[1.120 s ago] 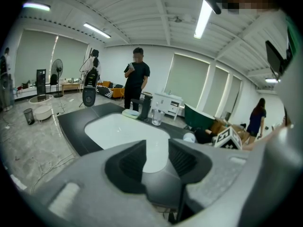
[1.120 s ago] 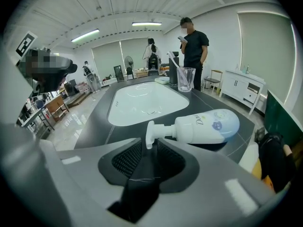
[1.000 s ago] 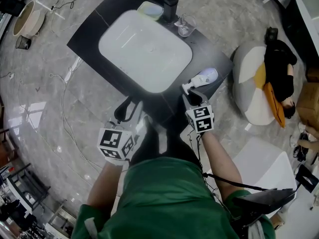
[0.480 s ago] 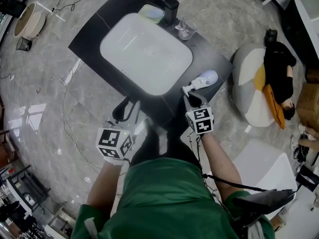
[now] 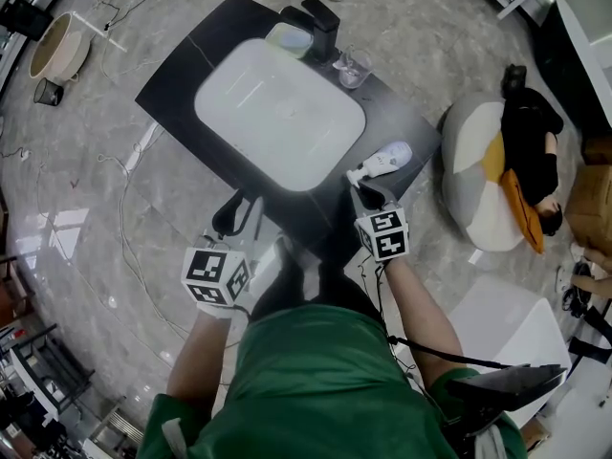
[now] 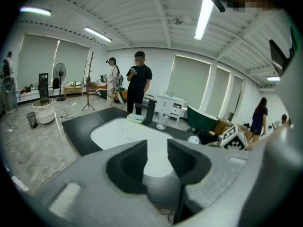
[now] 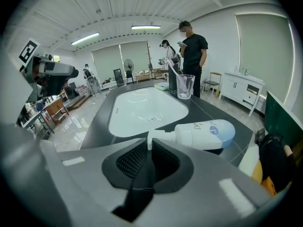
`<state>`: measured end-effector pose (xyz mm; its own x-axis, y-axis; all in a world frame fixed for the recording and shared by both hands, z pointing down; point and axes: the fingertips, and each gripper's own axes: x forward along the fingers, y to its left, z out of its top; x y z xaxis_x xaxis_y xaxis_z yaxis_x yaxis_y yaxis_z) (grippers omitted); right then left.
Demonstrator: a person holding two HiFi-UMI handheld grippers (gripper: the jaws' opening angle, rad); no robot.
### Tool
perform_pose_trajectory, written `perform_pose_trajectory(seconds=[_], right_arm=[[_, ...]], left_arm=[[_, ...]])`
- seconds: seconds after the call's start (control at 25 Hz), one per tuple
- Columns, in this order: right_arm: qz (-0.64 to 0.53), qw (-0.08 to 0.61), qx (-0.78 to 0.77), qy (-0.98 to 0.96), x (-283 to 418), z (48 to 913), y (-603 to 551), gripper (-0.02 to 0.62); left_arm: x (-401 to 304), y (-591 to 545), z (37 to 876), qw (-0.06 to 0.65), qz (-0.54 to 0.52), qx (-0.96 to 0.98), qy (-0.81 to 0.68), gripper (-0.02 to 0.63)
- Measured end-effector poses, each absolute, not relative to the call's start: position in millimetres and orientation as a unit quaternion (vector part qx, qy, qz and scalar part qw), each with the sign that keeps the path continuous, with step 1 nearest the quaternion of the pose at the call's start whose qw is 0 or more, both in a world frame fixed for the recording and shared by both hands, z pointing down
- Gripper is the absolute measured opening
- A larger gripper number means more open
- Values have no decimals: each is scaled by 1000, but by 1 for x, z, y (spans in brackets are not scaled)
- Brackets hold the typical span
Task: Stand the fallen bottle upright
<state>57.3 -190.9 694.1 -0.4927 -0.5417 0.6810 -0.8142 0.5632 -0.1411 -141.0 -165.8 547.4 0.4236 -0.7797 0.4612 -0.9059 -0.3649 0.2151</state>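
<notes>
The white pump bottle (image 5: 387, 157) lies on its side on the black counter (image 5: 402, 122), right of the basin, with its pump pointing toward me. My right gripper (image 5: 360, 185) is at that pump. In the right gripper view its jaws have just been closing, and the tips now pinch the white nozzle of the bottle (image 7: 203, 134) at my right gripper (image 7: 149, 144). My left gripper (image 5: 239, 216) hovers off the counter's near edge. Its jaws have closed a little but stay open, and nothing is between them in the left gripper view (image 6: 156, 149).
A white basin (image 5: 277, 113) fills the counter's middle. Behind it stand a black faucet (image 5: 320, 17), a soap dish (image 5: 287, 38) and a clear glass (image 5: 352, 61). A person lies on a beanbag (image 5: 478, 189) at the right. Cables trail over the floor at the left.
The right gripper's jaws have come together on the bottle's pump nozzle. Both hands have kept almost still, and the bottle lies as before.
</notes>
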Motion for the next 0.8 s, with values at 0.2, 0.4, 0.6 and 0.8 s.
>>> perform_pose_trajectory(seconds=[0.2,0.4,0.6,0.8], right_arm=[[253,266,405,-837,55,677,-194,31],[289,220,409,-837,52,654,-200,31],[315,180,408,-838,51,633,-203,32],[334,146,402,-840,50,615,-203,32]], left_arm=[[-142,-167,537,216,136,814,-521,126],[-139,-167,530,212,134,816,-520,124],[-140,-169,521,202,130,817,-524,123],[-138,-173,510,192,123,821,-523,120]])
